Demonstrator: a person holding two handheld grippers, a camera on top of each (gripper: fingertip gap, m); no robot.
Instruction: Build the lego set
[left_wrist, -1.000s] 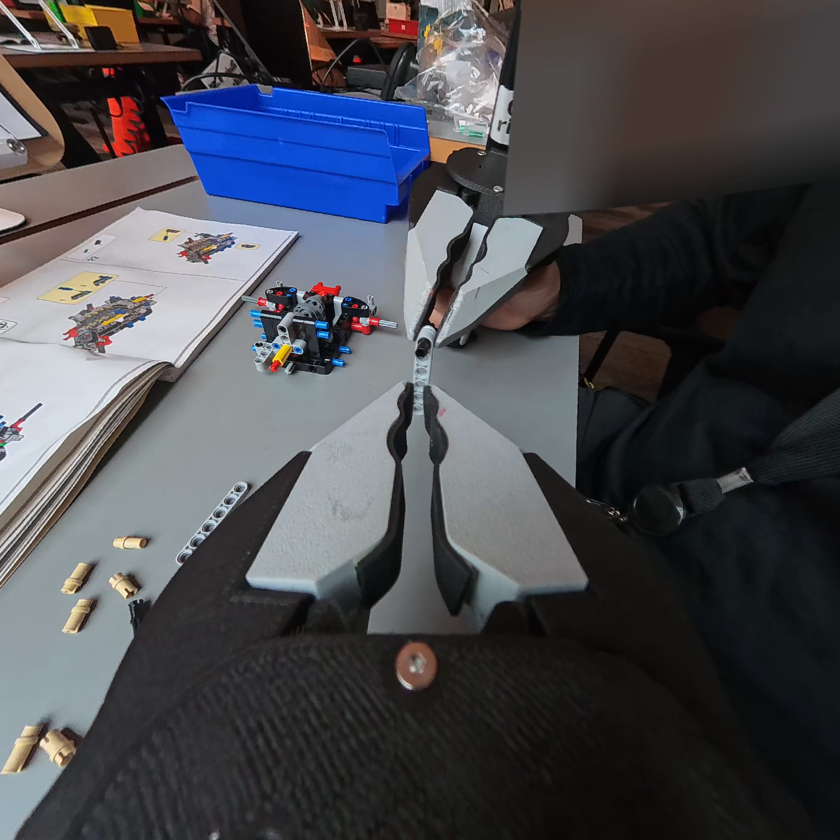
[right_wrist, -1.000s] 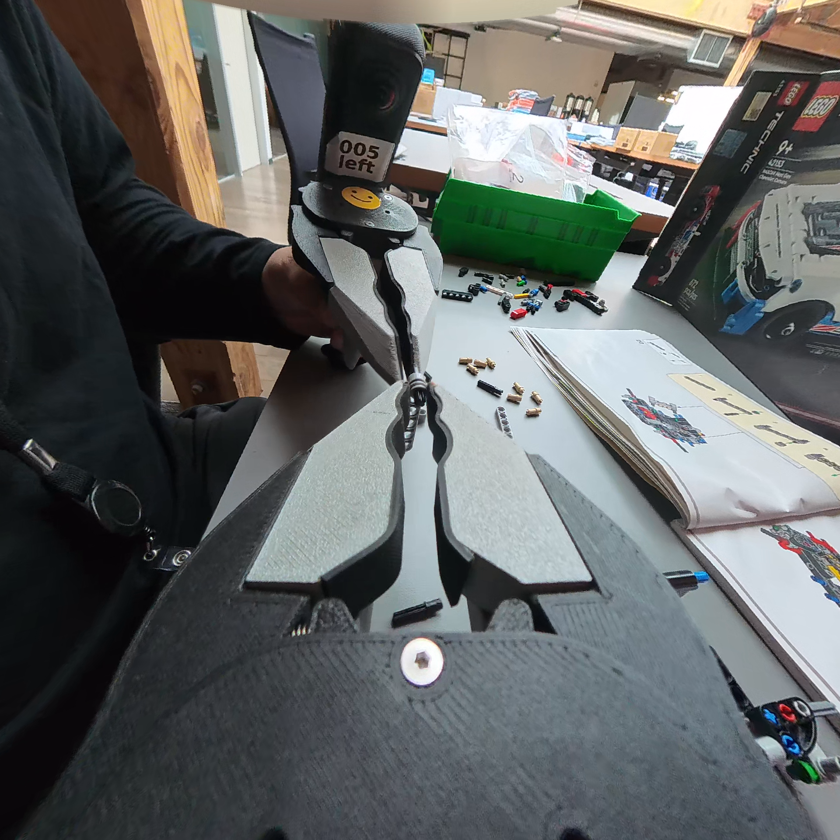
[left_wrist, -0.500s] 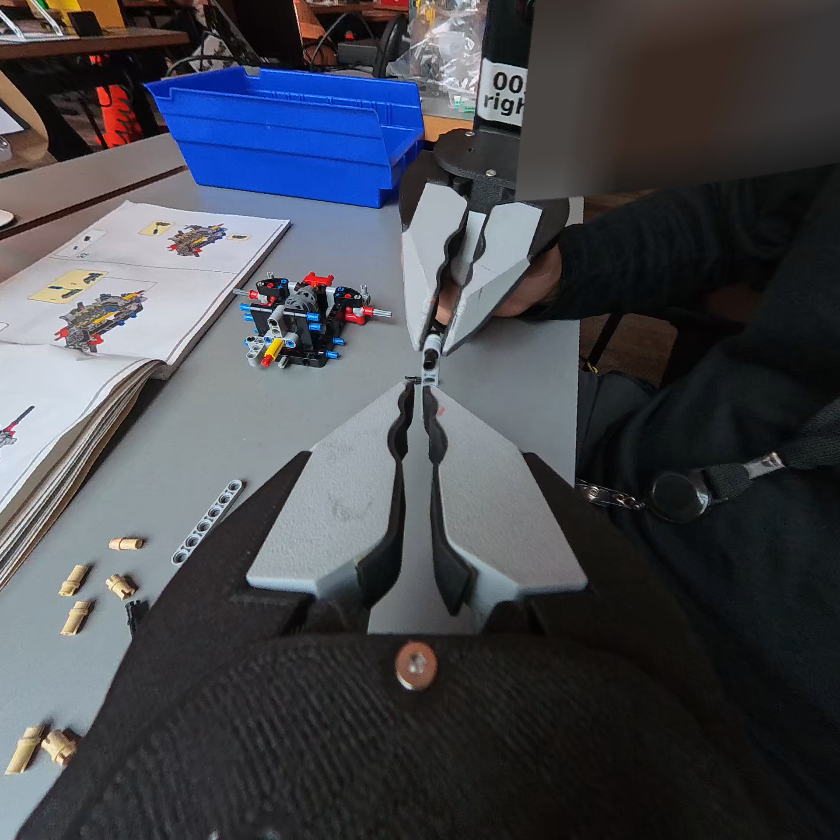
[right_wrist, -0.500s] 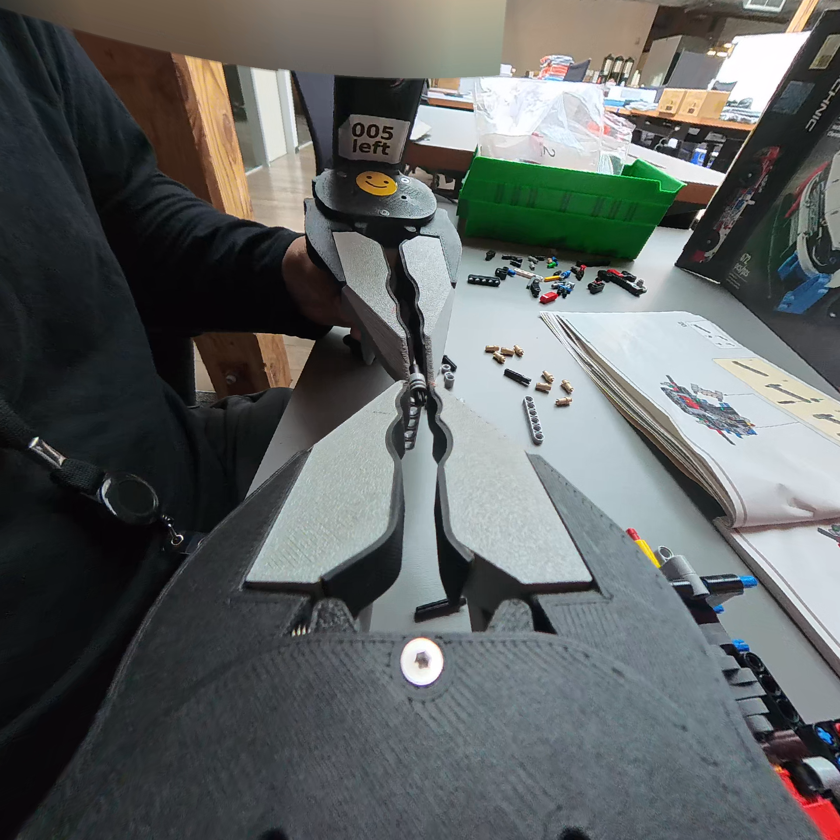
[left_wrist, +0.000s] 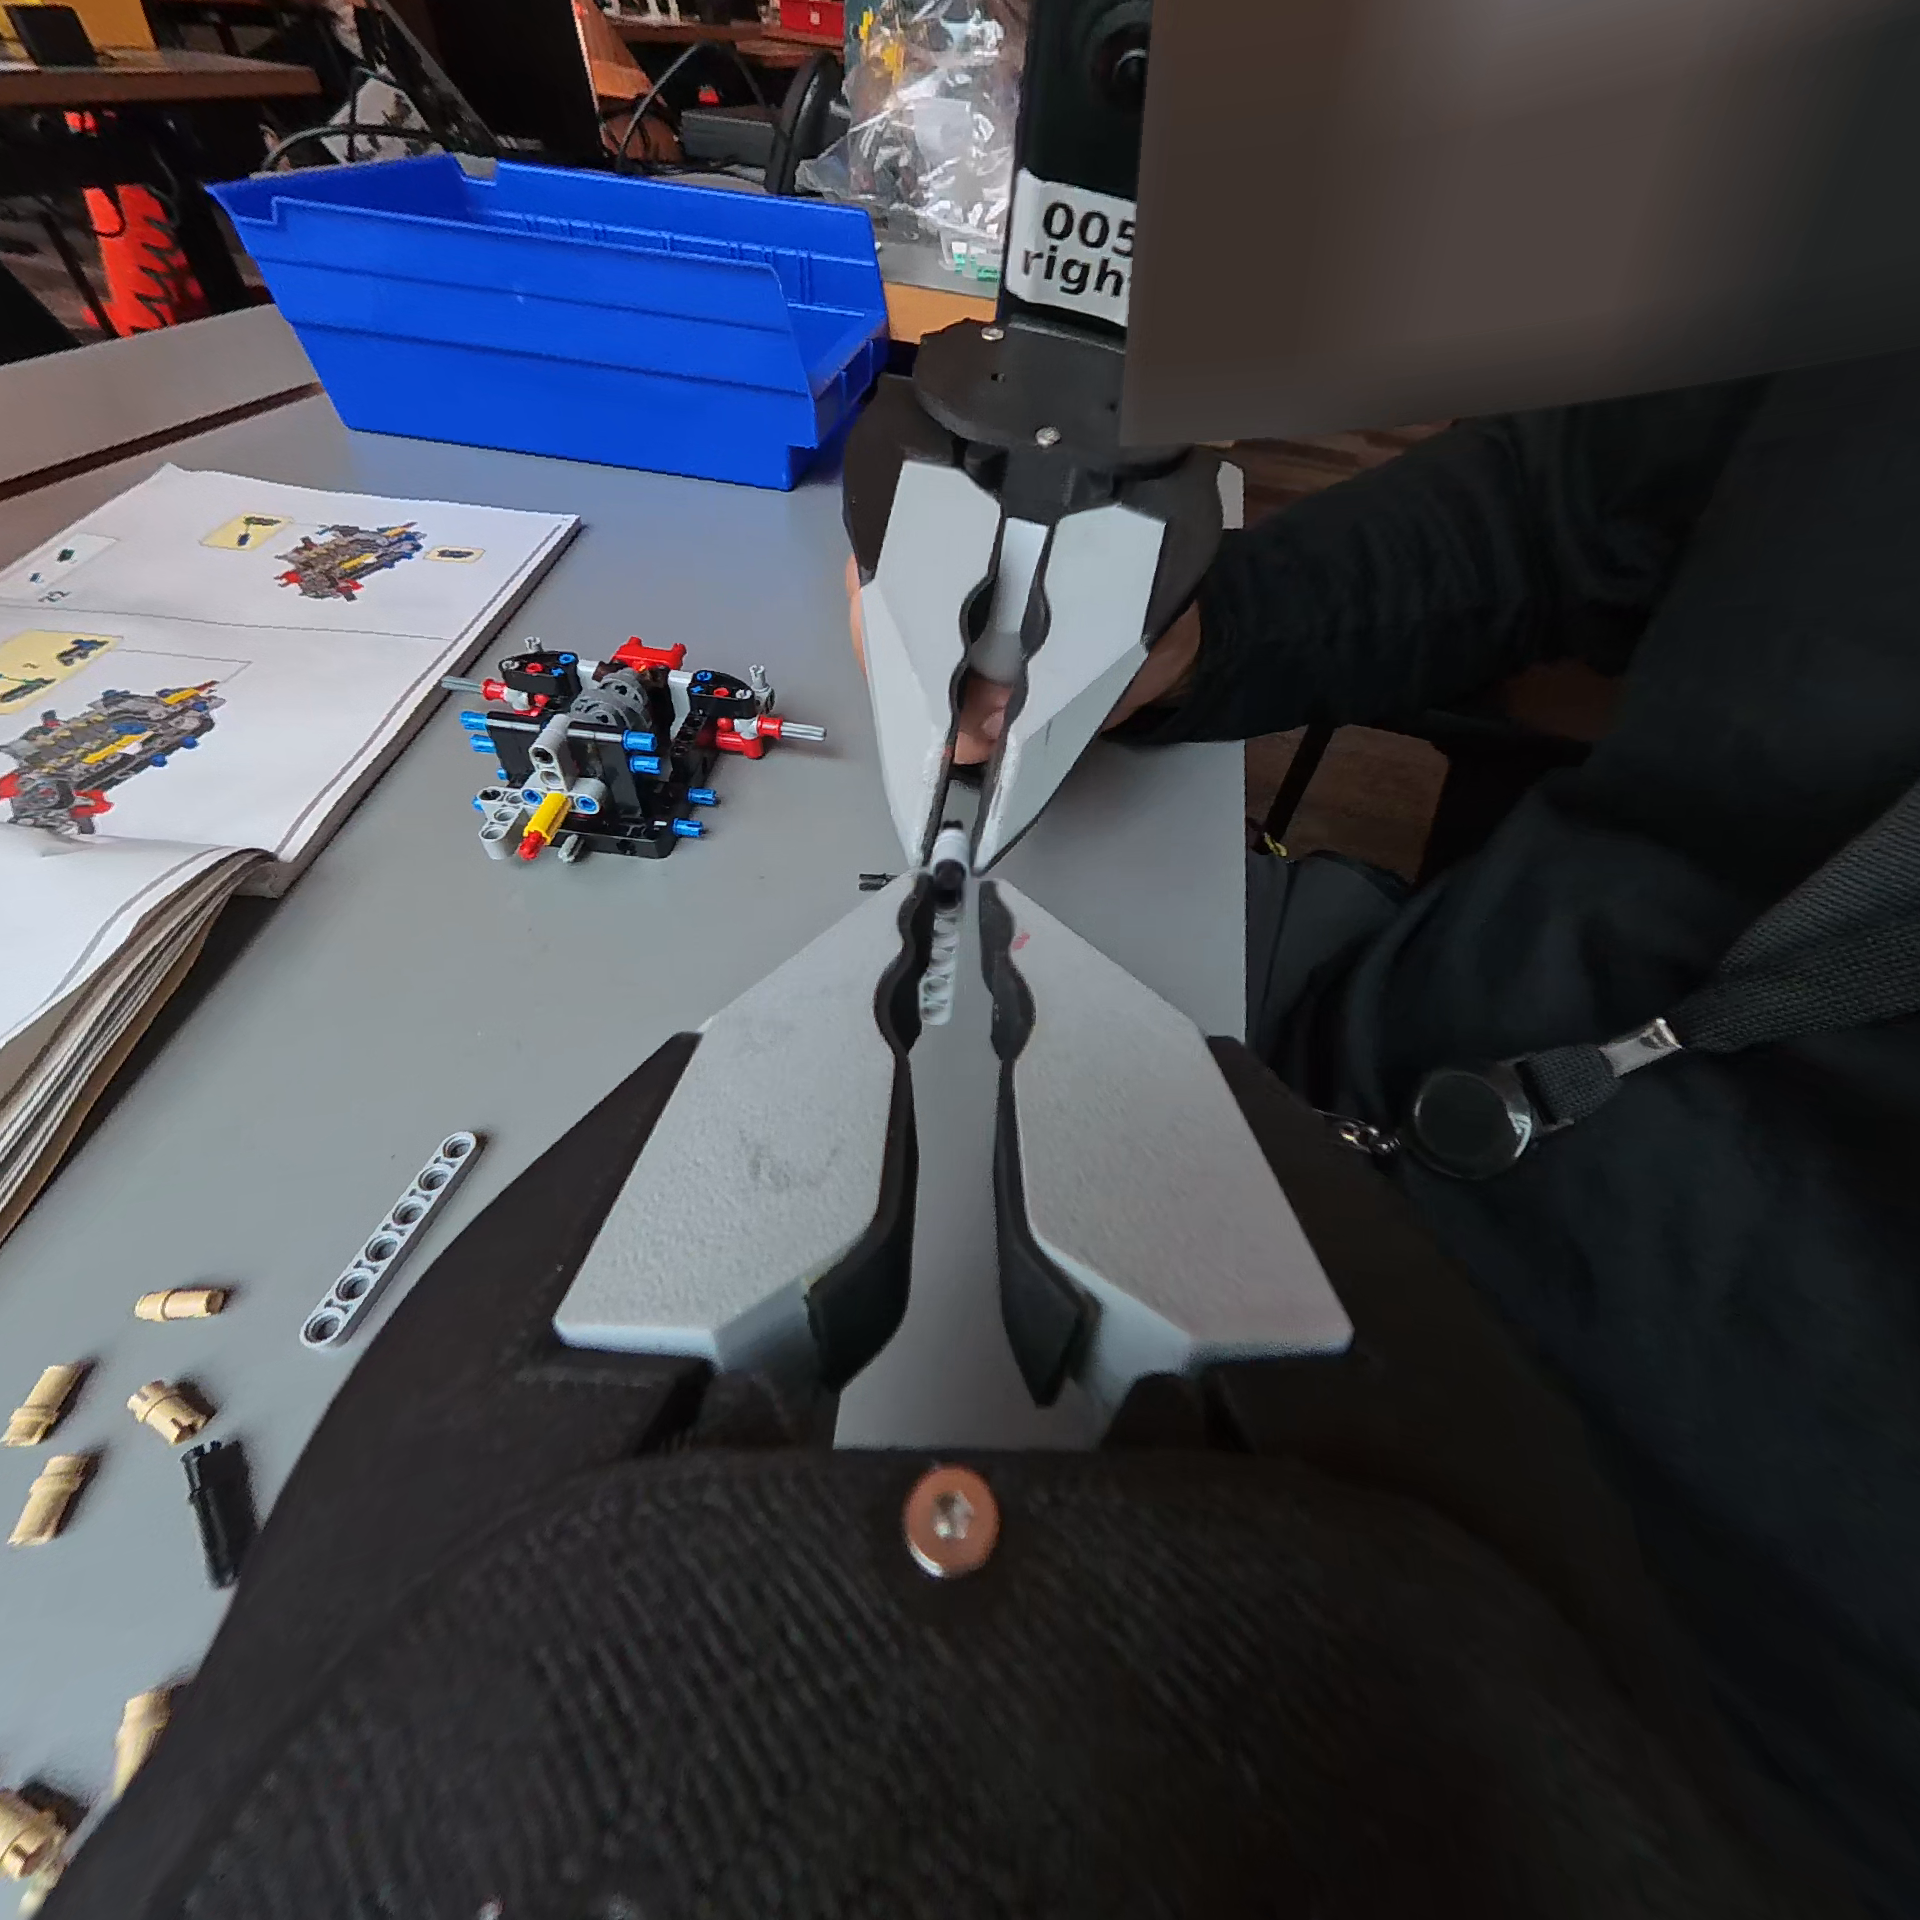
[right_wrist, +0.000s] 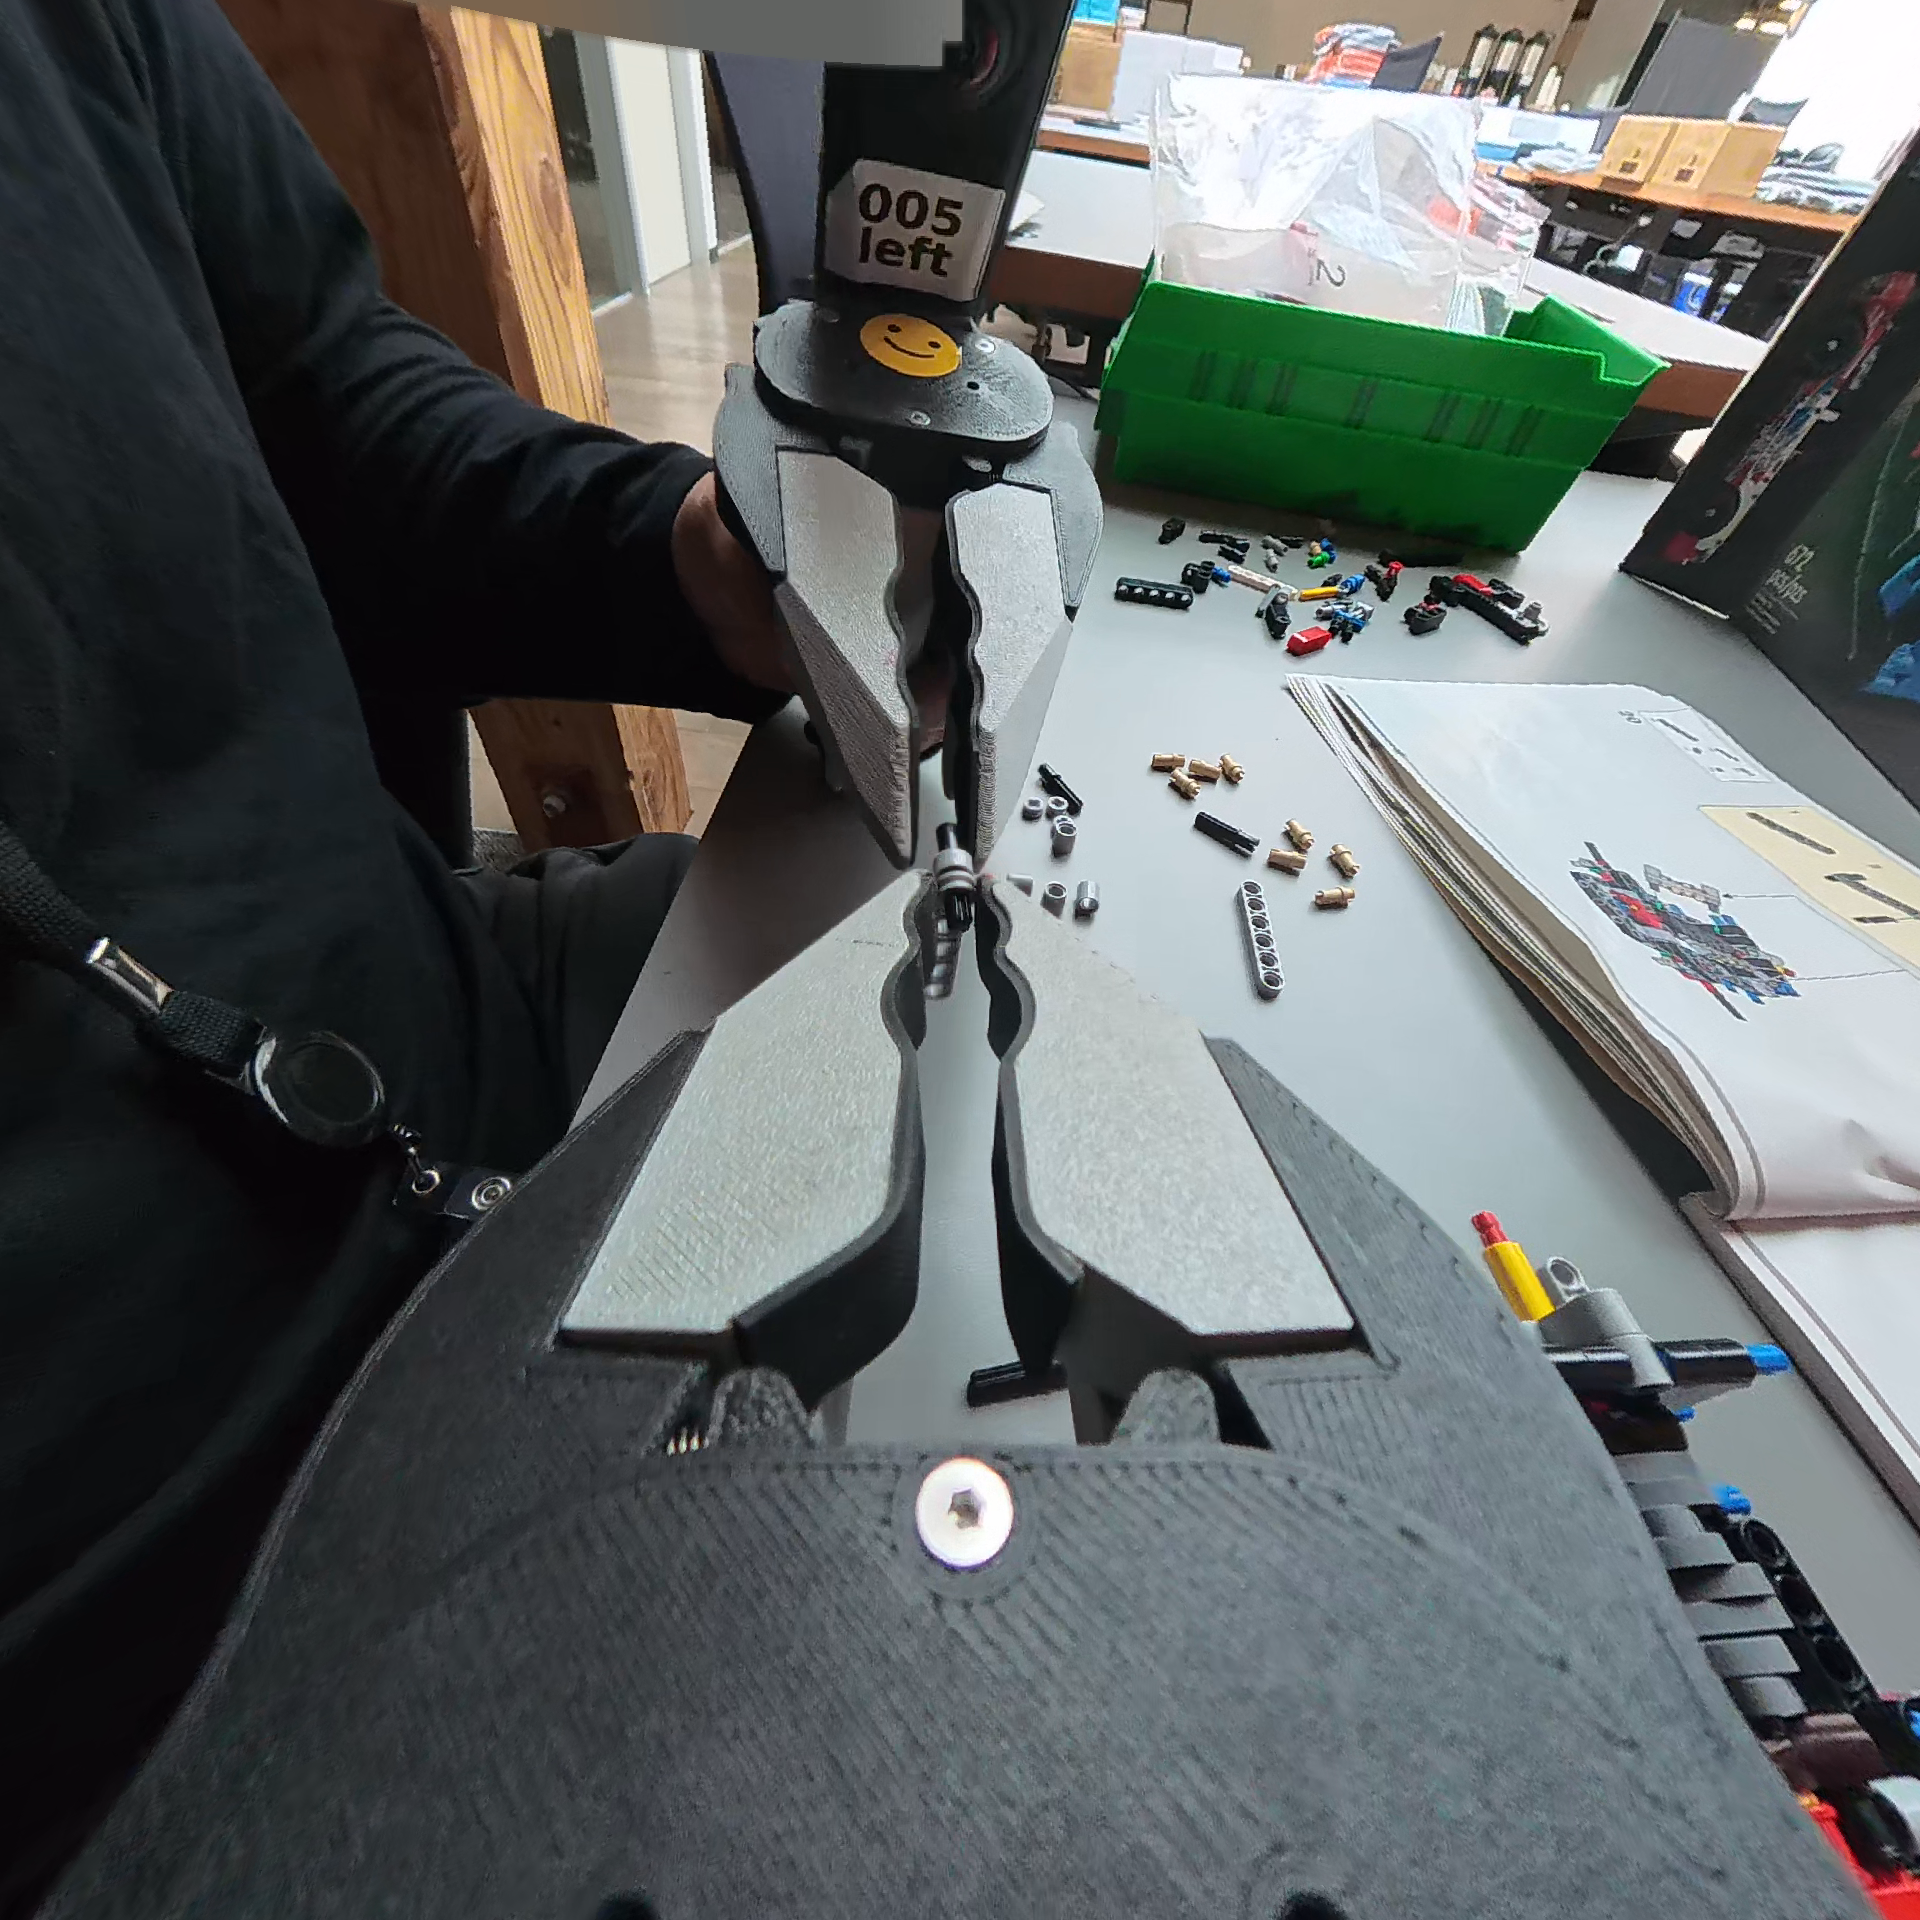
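Observation:
My left gripper (left_wrist: 948, 896) and right gripper (right_wrist: 951, 894) meet tip to tip above the grey table's near edge. The left one is shut on a thin grey holed beam (left_wrist: 937, 961), which shows through the gap between its fingers. The right gripper (left_wrist: 951, 831) is shut on a short black pin (left_wrist: 949, 864) that sits at the beam's end. In the right wrist view the beam (right_wrist: 940, 961) and the pin (right_wrist: 951, 871) lie between the two sets of tips, with the left gripper (right_wrist: 940, 821) above. The part-built model (left_wrist: 613, 748) sits on the table (left_wrist: 416, 987), apart from both grippers.
An open instruction book (left_wrist: 208, 675) lies left; a blue bin (left_wrist: 561, 312) stands behind. A loose grey beam (left_wrist: 390, 1236), tan pins (left_wrist: 171, 1403) and a black pin (left_wrist: 218, 1496) lie near. The right wrist view shows a green bin (right_wrist: 1351, 416), the set's box (right_wrist: 1829, 499) and scattered parts (right_wrist: 1340, 603). The tips of both grippers are at nearly the same place.
Both grippers stay shut and tip to tip. The beam now sits deeper between the left fingers. The right gripper has swung round, so the model shows at its lower right.

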